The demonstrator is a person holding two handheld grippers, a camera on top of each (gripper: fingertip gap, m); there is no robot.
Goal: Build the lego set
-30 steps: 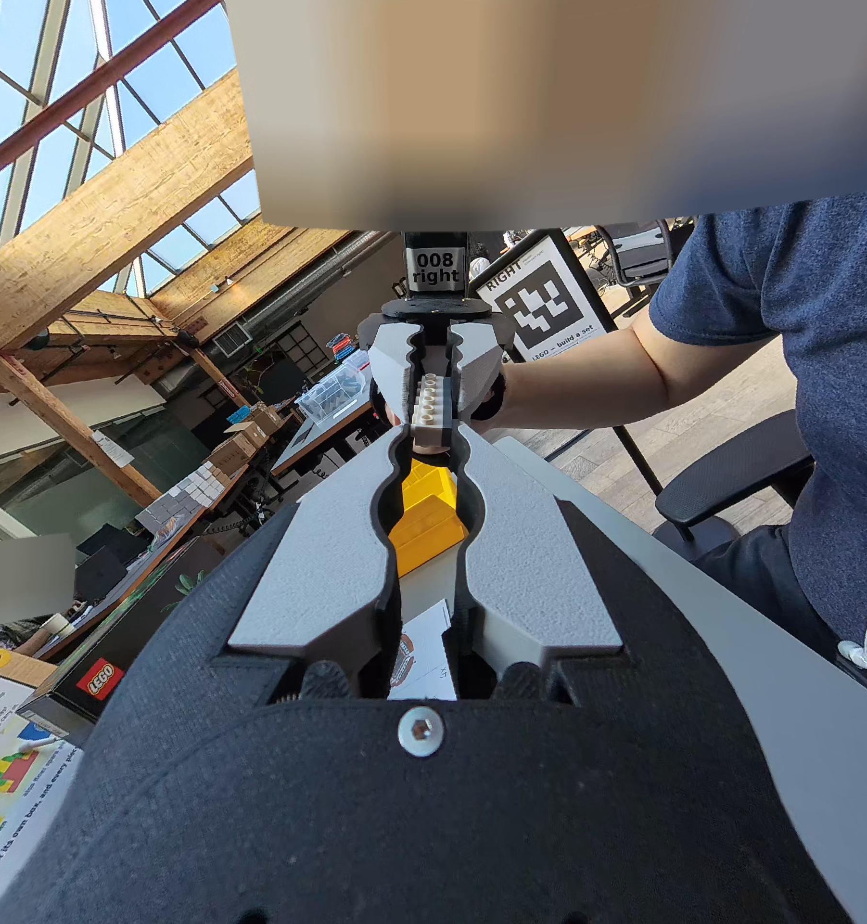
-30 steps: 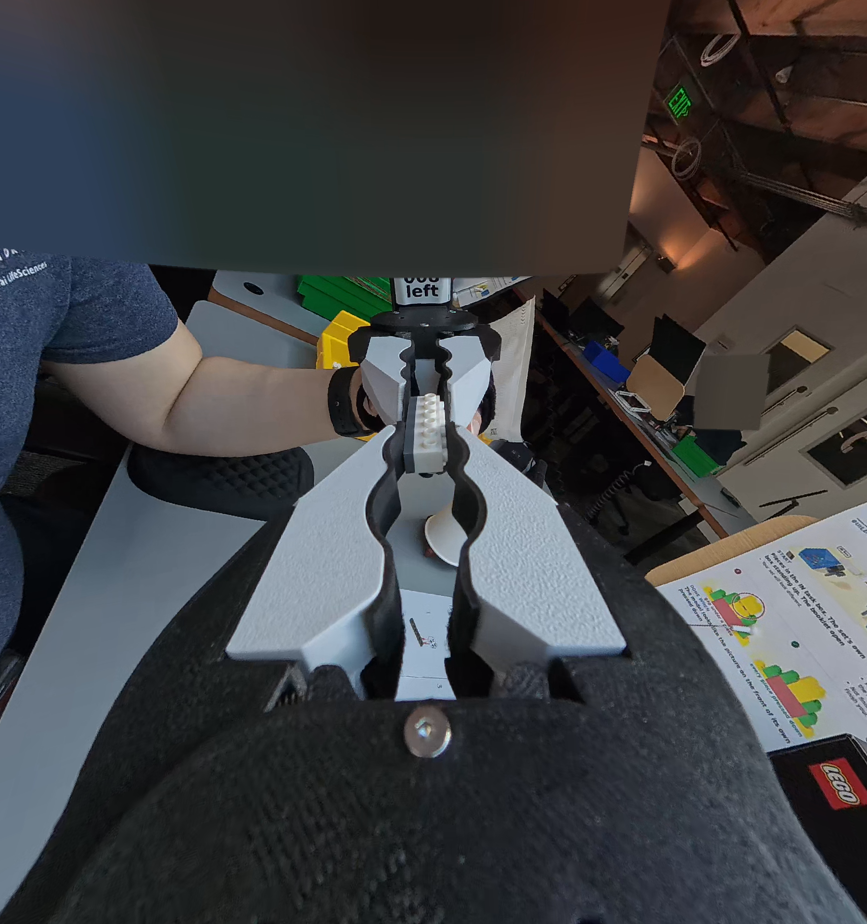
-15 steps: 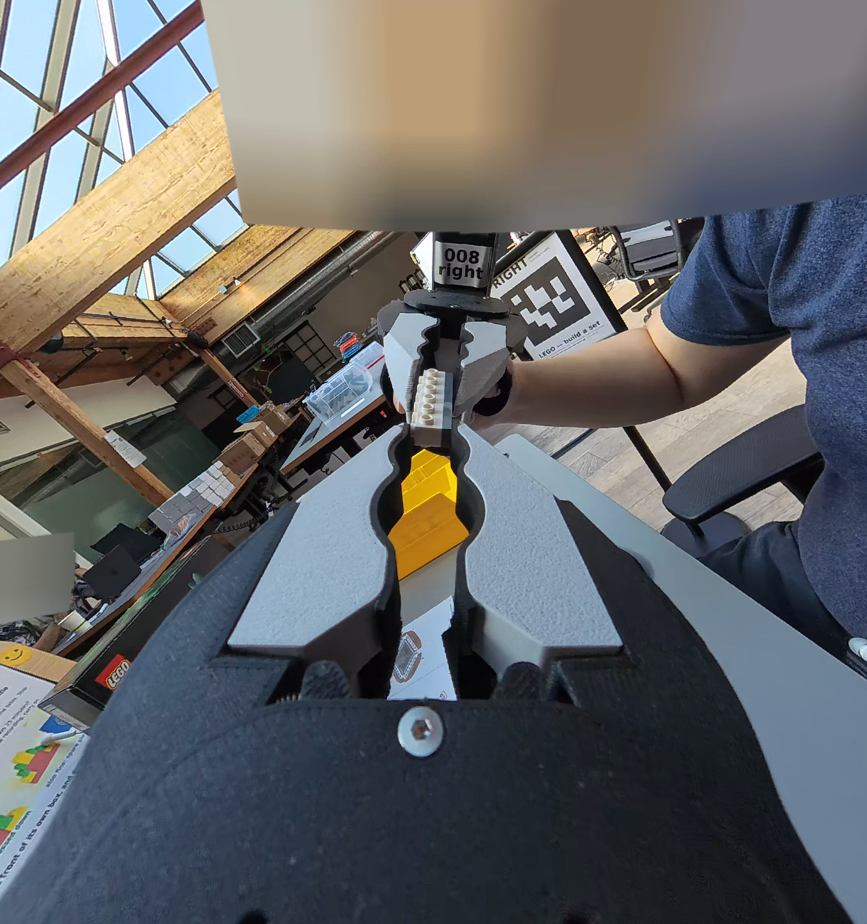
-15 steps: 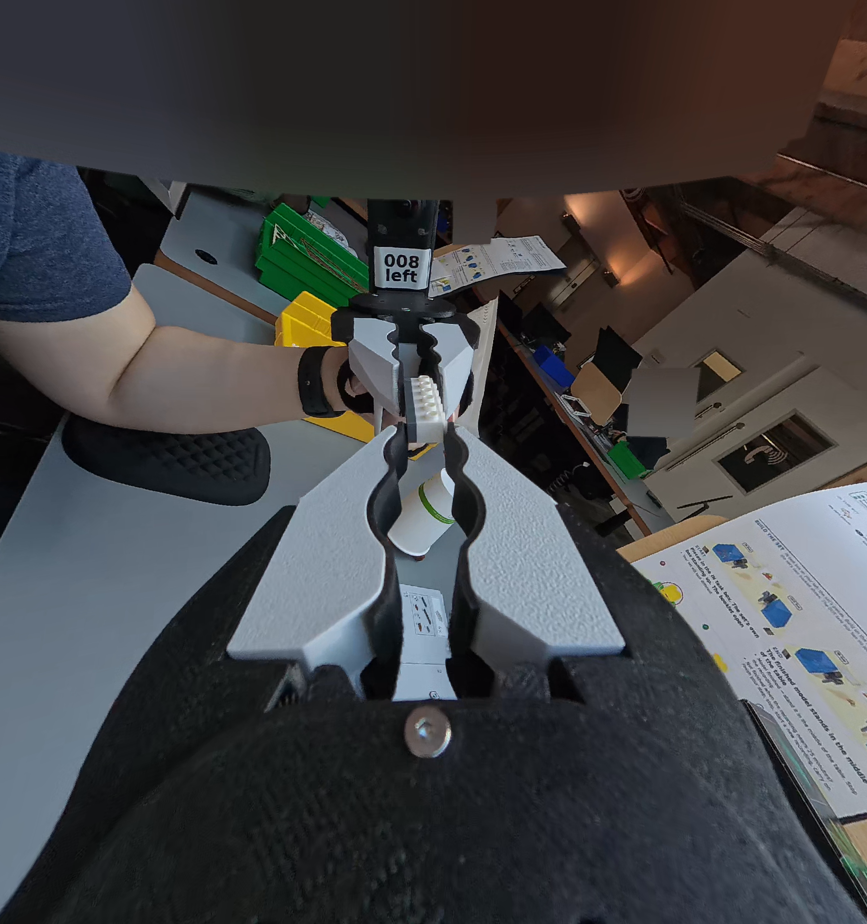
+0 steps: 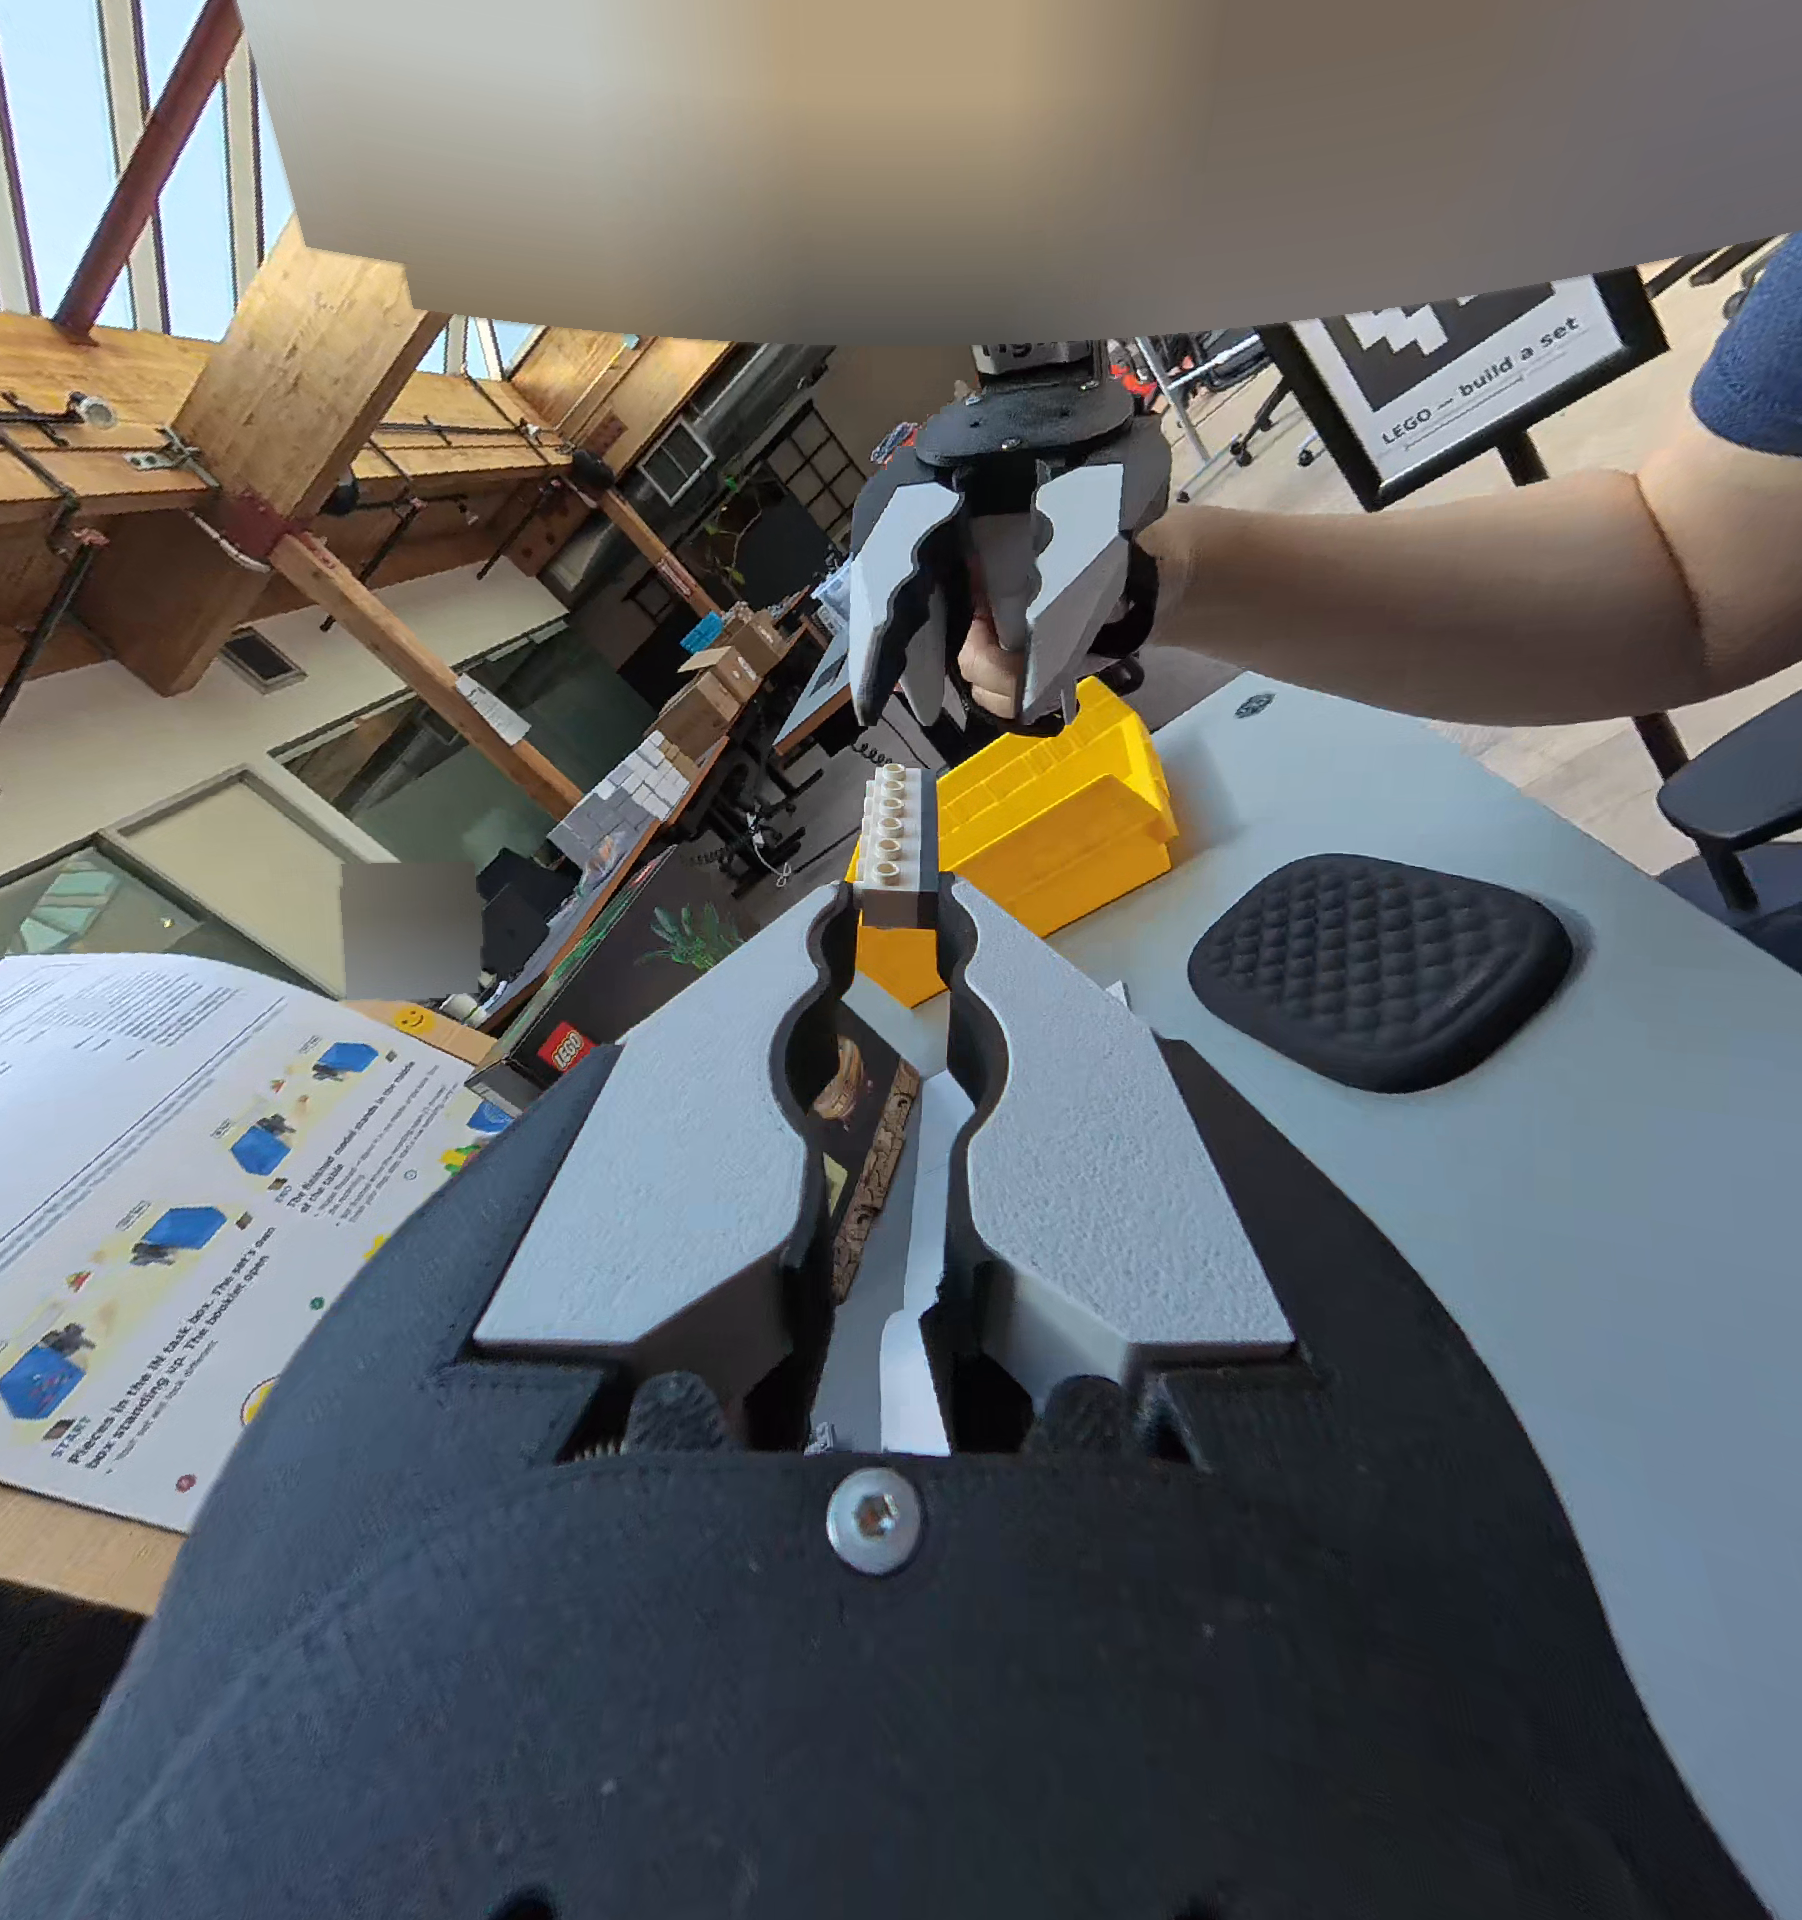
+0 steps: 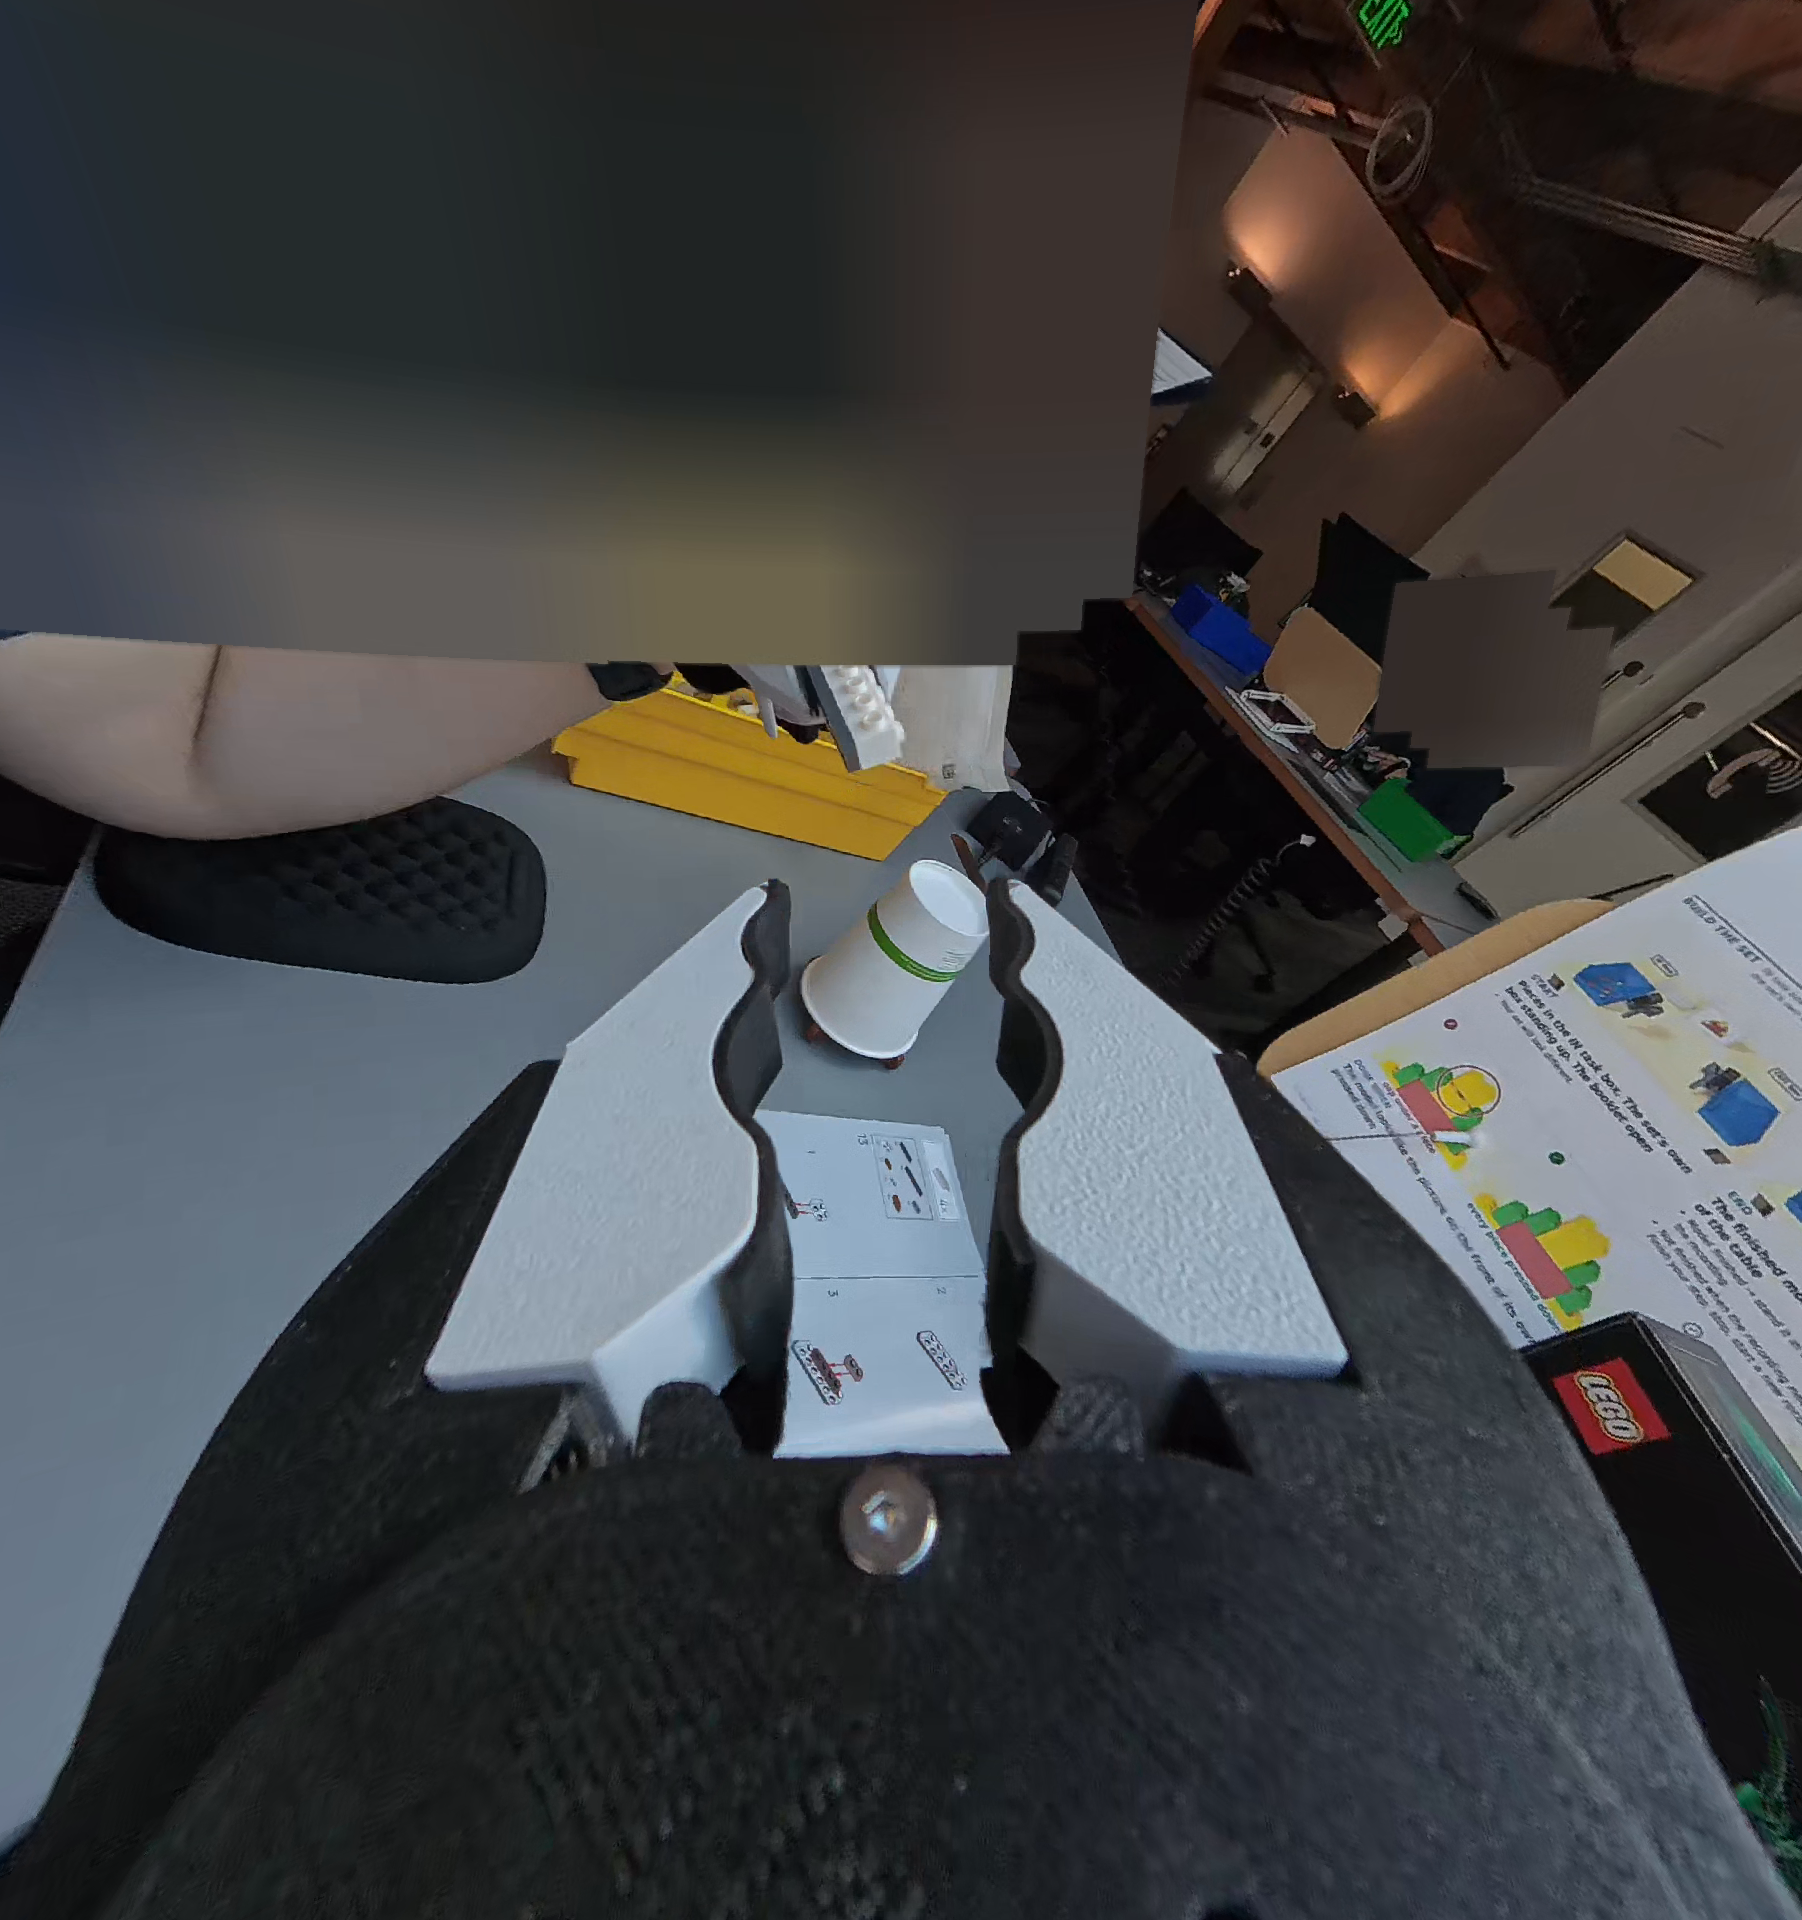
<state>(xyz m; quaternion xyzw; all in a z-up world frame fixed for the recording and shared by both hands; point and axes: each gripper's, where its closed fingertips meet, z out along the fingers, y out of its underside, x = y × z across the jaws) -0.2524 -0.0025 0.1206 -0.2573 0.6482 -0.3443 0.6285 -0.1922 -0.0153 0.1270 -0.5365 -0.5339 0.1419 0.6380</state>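
We are gripping the white-and-grey brick stack (image 5: pixel 892 852) at the tips of our left gripper (image 5: pixel 897 914), raised above the grey bench (image 5: pixel 1499 1195) before the yellow bin (image 5: pixel 1063 821). Our right gripper (image 6: pixel 881 904) is hanging released, its fingers (image 6: pixel 658 1143) spread over the instruction booklet (image 6: pixel 881 1288) near the tipped paper cup (image 6: pixel 897 961).
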